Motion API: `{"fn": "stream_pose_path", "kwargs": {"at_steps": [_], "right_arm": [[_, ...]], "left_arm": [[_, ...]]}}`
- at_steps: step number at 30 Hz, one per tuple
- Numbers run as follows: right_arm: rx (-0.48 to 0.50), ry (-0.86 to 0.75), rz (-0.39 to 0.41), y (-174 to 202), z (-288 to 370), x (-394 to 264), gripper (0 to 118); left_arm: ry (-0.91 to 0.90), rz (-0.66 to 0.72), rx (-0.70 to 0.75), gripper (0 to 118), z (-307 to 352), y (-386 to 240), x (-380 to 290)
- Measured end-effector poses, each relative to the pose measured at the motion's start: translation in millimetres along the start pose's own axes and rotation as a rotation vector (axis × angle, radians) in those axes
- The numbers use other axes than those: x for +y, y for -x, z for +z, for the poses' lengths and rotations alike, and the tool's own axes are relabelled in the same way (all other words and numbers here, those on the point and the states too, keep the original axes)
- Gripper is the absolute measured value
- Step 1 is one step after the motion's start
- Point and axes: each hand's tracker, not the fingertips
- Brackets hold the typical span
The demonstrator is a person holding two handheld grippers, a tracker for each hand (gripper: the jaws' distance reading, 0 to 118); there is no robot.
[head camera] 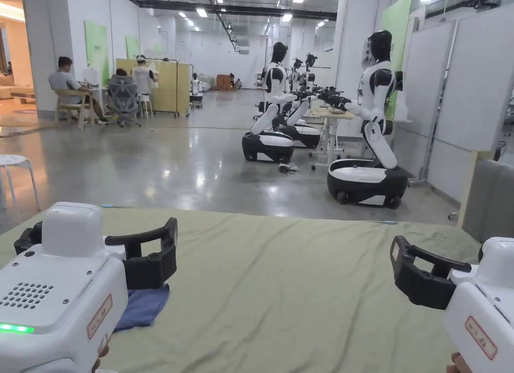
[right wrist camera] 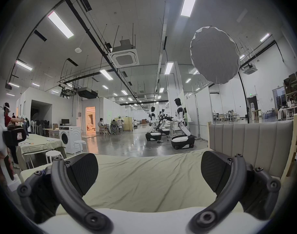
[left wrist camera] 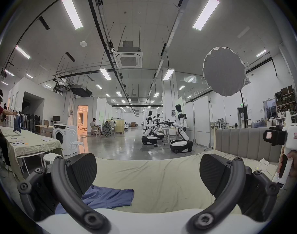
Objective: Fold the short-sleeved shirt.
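Shirt [left wrist camera: 109, 198], blue and crumpled, lies on the green sheet [head camera: 281, 288] of the bed, at the near left side. In the head view the left gripper [head camera: 150, 261] covers most of it, so only one corner is seen. This gripper hovers just above the shirt without touching it, jaws wide apart and pointing forward. The right gripper [head camera: 419, 278] is held level well to the right, over bare sheet, jaws also wide and holding nothing. Both are cut off by the lower edge. A grey headboard [right wrist camera: 250, 141] stands at the right.
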Motion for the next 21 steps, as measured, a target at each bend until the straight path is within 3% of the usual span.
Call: {"fn": "stream_pose_path", "kwargs": {"at_steps": [21], "right_arm": [[0.001, 0.025, 0.057, 3.3, -2.5, 2.4, 118]], "left_arm": [[0.005, -0.015, 0.021, 117, -4.1, -8.1, -3.1]]}}
